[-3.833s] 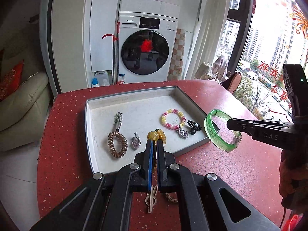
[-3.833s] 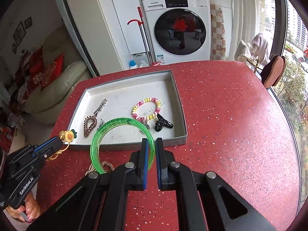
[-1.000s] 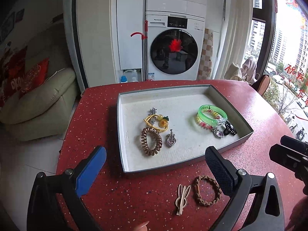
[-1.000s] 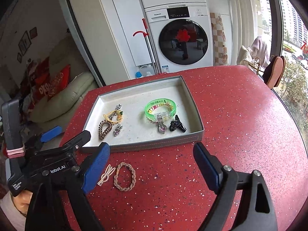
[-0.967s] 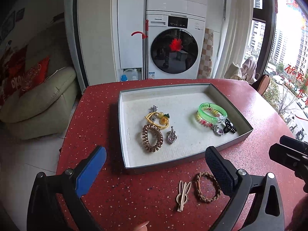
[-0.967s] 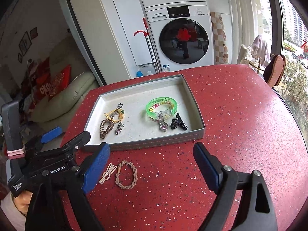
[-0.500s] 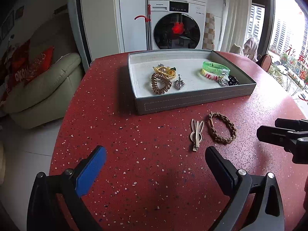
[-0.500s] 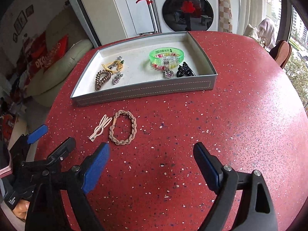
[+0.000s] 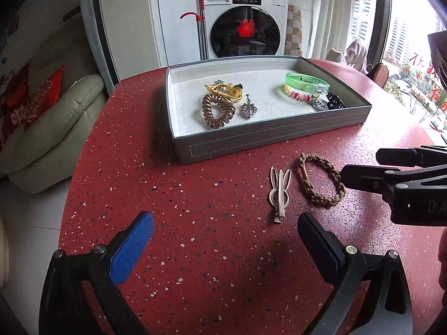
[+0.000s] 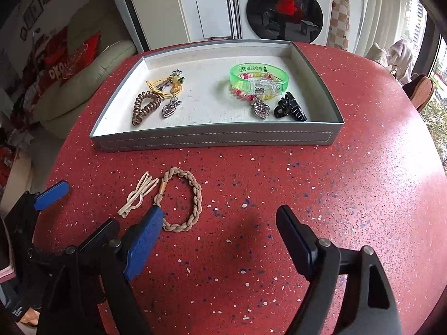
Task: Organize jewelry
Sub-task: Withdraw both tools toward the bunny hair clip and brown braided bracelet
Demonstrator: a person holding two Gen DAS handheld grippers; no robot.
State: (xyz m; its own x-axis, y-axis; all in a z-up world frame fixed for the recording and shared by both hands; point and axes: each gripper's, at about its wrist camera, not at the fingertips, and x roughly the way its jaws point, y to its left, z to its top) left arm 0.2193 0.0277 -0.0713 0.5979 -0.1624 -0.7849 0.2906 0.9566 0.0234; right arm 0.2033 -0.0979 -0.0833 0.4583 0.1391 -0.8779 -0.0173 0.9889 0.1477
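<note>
A grey tray [image 9: 268, 136] [image 10: 212, 139] on the red table holds a green bangle [image 9: 306, 82] [image 10: 259, 79] over a bead bracelet, a black claw clip [image 10: 289, 109], a brown coil tie [image 9: 218, 110], a yellow flower tie [image 9: 226, 90] and a heart pendant [image 9: 248, 109]. A beige rabbit hair clip [image 9: 280, 192] [image 10: 138, 194] and a braided band [image 9: 321, 180] [image 10: 181, 199] lie on the table in front of it. My left gripper [image 9: 223, 240] is open and empty, low, just before the clip. My right gripper [image 10: 220, 226] is open and empty, its left finger beside the band.
The red speckled table [image 9: 195, 251] curves away to the left and right edges. A washing machine [image 9: 243, 25] and a sofa [image 9: 50, 128] stand beyond the table.
The yellow flower tie and green bangle, earlier held, now lie in the tray. Both grippers have opened, drawn back and come down low over the table near the clip and band.
</note>
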